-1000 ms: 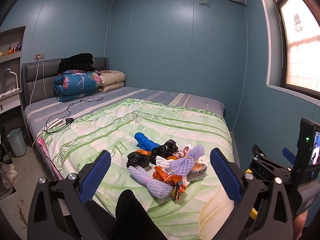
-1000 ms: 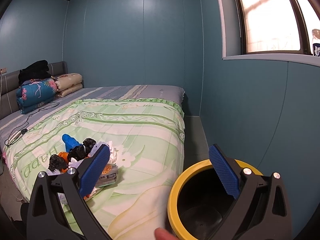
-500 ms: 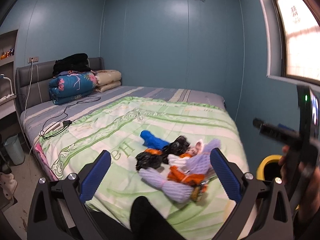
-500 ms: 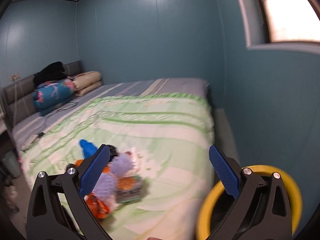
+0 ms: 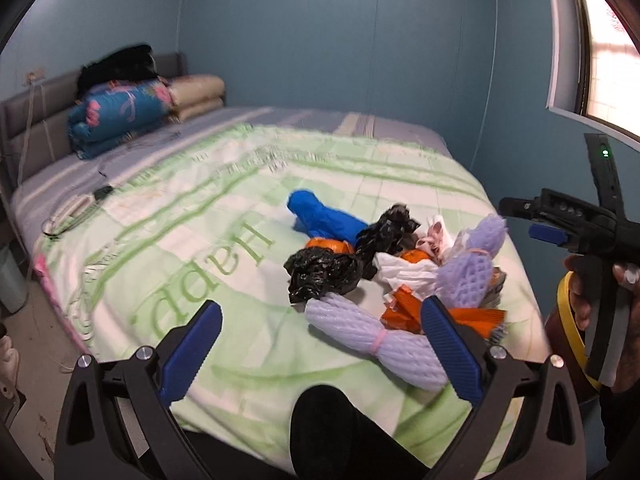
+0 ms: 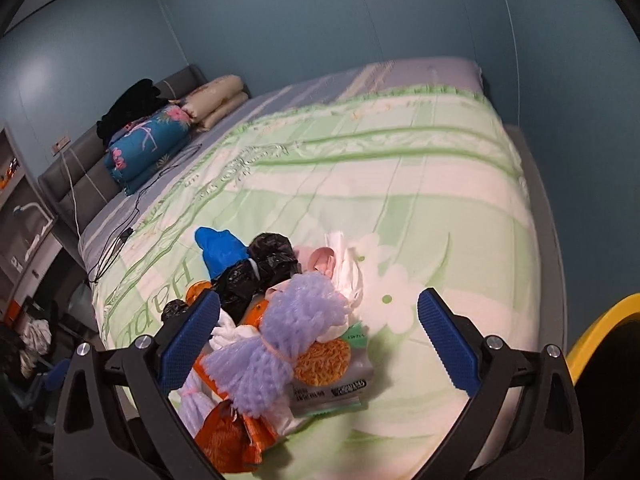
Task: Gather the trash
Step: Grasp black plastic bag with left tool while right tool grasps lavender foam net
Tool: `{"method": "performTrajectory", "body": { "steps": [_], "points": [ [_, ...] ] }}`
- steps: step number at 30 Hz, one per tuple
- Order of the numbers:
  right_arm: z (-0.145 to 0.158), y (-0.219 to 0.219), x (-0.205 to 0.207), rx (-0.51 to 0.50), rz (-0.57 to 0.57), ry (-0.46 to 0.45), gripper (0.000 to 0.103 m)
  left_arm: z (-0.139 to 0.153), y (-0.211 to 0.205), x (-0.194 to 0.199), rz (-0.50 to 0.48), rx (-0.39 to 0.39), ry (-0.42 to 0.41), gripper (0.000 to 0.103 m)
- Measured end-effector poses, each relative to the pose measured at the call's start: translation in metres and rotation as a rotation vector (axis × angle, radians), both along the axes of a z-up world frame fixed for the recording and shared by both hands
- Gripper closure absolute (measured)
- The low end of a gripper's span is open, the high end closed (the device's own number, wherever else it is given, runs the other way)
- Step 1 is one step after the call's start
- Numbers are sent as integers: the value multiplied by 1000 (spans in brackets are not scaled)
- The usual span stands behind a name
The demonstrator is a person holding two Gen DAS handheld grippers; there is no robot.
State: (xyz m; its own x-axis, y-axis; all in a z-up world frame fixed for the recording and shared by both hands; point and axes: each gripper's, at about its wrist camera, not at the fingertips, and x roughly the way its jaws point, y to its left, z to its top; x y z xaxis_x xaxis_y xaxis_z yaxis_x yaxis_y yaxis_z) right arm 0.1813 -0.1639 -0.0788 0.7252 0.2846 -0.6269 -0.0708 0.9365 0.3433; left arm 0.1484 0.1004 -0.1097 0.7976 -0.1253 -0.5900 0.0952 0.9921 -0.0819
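Both grippers have swung down toward the trash pile; left gripper and right gripper gape empty. Approach step; next, clamp the near purple foam net.

Dim, motion-blurred, fisheye-warped; window glare

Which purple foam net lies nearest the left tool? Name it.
The long purple foam net tied with a pink band, lying flat just ahead of the left tool. The other net sits farther back, atop the pile.
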Motion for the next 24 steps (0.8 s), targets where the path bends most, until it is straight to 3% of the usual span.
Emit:
{"method": "performTrajectory", "body": {
  "steps": [6,16,19,24],
  "points": [
    [-8,1,16,-40,0,46,8,-10,6,53,14,27,48,7],
    [-19,20,22,-72,67,68,9,-37,13,102,41,26,98,7],
    [-22,22,23,-82,74,74,18,-45,15,112,29,-16,126,7],
    [-24,27,22,-94,82,75,24,-54,11,127,26,-41,136,7]
  ]
}}
